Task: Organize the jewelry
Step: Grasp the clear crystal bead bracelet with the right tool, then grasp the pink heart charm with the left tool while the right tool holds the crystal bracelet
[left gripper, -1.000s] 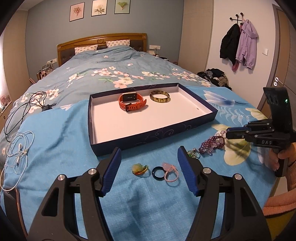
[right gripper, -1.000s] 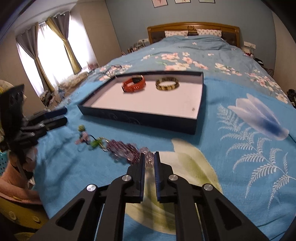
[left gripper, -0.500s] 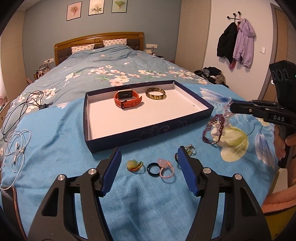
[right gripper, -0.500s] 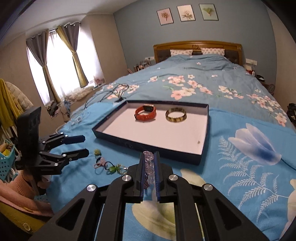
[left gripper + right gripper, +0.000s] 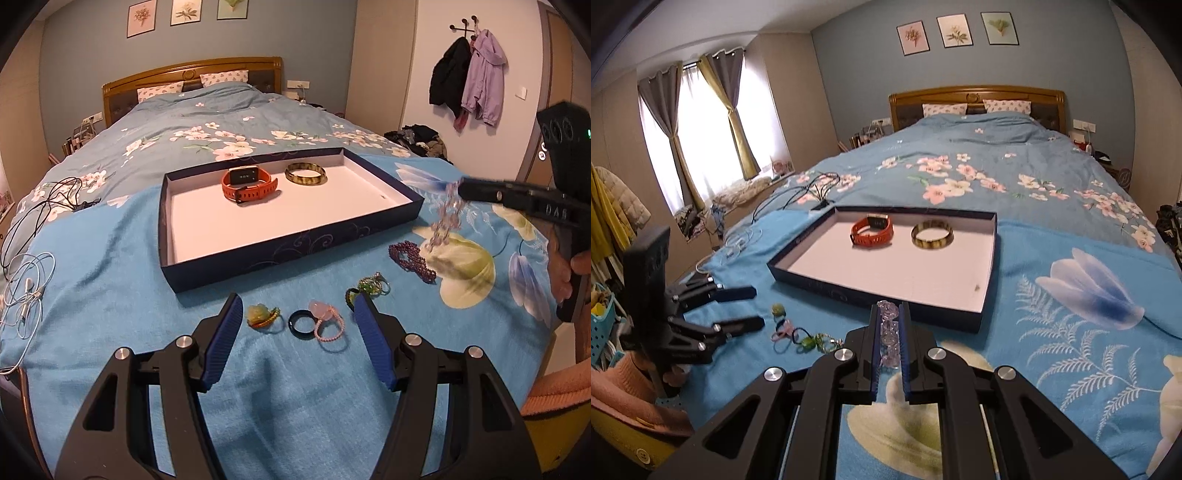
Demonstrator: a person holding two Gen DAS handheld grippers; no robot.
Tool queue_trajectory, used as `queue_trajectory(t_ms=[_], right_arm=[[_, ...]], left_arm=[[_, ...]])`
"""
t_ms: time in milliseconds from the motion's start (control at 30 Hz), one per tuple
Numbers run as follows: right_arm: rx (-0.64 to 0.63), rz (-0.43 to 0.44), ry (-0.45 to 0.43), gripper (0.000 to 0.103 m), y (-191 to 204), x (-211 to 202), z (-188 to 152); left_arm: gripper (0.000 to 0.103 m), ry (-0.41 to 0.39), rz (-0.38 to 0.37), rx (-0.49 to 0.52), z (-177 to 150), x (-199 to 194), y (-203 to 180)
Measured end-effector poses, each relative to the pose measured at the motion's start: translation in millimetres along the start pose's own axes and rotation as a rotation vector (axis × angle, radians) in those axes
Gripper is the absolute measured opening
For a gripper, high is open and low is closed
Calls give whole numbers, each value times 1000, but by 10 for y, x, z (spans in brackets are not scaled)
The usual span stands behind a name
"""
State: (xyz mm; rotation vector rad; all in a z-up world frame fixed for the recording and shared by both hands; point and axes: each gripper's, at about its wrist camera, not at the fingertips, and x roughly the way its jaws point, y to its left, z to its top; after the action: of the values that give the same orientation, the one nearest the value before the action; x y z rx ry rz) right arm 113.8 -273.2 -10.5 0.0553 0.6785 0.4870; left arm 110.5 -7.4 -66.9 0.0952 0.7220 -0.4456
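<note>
While the right claw is up in the air, this is how things sit:

Right claw [image 5: 889, 345]: squeezed almost shut on a clear bead bracelet [image 5: 888, 332]. It hangs from the tips, above the blue blanket [image 5: 1052, 295], just beside the near wall of the box.

Left claw [image 5: 297, 332]: wide and holding nothing. It sits low over the small rings.

Rings on the blanket: a yellow-green ring [image 5: 260, 315], a black ring [image 5: 301, 323] and a pink ring [image 5: 327, 321] lie between the left claw's fingers. A green ring bunch [image 5: 369, 287] lies beside its right finger.

Purple bracelet [image 5: 412, 260]: lying on the blanket, near the hanging one.

Box [image 5: 280, 256]: dark blue with a white floor. An orange watch [image 5: 248, 183] and a brown bangle [image 5: 305, 173] sit at the far end.

How to do it well: I think the bracelet goes in the box next. Keep the squeeze tight. Lift the dangling end over the wall, so it does not catch. Go slowly, so it does not swing. Lower it onto a bare white spot, away from the watch and bangle. Let go only when it rests on the floor.
</note>
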Motion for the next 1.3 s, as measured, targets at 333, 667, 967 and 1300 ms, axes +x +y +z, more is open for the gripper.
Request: queue_trajectory(t_ms=[333,667,967,1300], right_arm=[[14,12,-15,8,32,-10,29],[37,37,2,8,39,69,10],[47,48,8,8,36,104,-9],[45,62,-6,8,54,79,6]], left_arm=[[51,36,-16,50,-33,83,-120],[36,109,-25,91,-58,251,-193],[18,144,-11,89,-57,338,-199],[18,91,-35,60,-5,214,-137]])
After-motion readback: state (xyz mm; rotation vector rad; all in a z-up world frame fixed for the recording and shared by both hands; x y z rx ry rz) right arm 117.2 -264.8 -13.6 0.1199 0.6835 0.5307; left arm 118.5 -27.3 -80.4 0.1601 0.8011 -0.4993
